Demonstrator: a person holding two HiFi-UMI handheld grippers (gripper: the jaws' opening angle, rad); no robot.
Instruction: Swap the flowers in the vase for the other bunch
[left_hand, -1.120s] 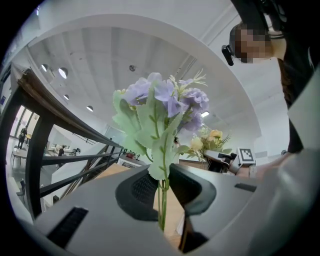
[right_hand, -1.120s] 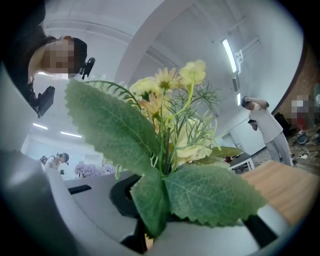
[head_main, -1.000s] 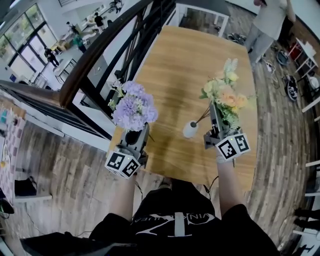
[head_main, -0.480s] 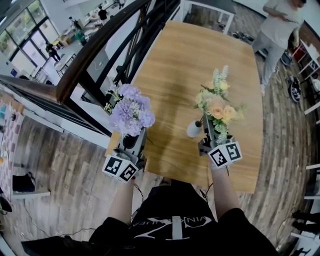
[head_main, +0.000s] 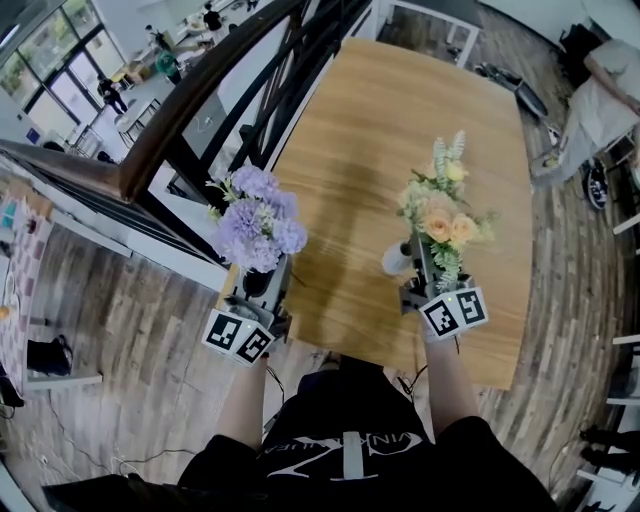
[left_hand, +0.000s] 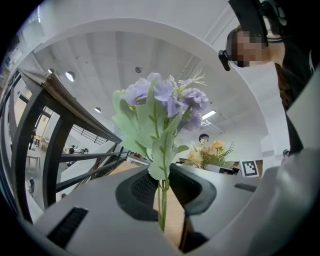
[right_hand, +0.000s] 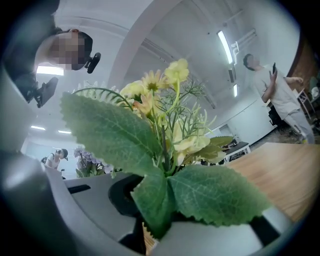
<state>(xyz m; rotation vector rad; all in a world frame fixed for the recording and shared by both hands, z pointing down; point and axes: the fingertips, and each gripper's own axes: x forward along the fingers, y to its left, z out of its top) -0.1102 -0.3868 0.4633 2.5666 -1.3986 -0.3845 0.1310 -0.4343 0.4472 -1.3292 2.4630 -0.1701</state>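
The vase (head_main: 397, 260) is being taken as the reference; it is standing on the wooden table (head_main: 400, 120), near the edge closest to the person. Well to the left of the vase, beyond the table, a dark railing (head_main: 190, 110) is running diagonally. Left of the vase, over the table's left edge, the left gripper (head_main: 264, 280) is being held with its jaws pinched onto the thin green stems (left_hand: 161, 210) of the purple bunch (head_main: 255, 225). Its blooms are being carried upright above the jaws, well apart from the vase. Just to the right of the vase, the right gripper (head_main: 424, 272) is being held with its jaws pressed together on the peach-and-yellow bunch (head_main: 440, 215), whose broad leaves (right_hand: 200, 195) are covering the jaw tips in the right gripper view. This bunch's blooms are being carried above and slightly right of the vase. Whether its stem ends are entering the vase mouth cannot be determined. Far right of the vase, off the table, a bystander (head_main: 600, 100) is being seen on the plank floor (head_main: 570, 300).
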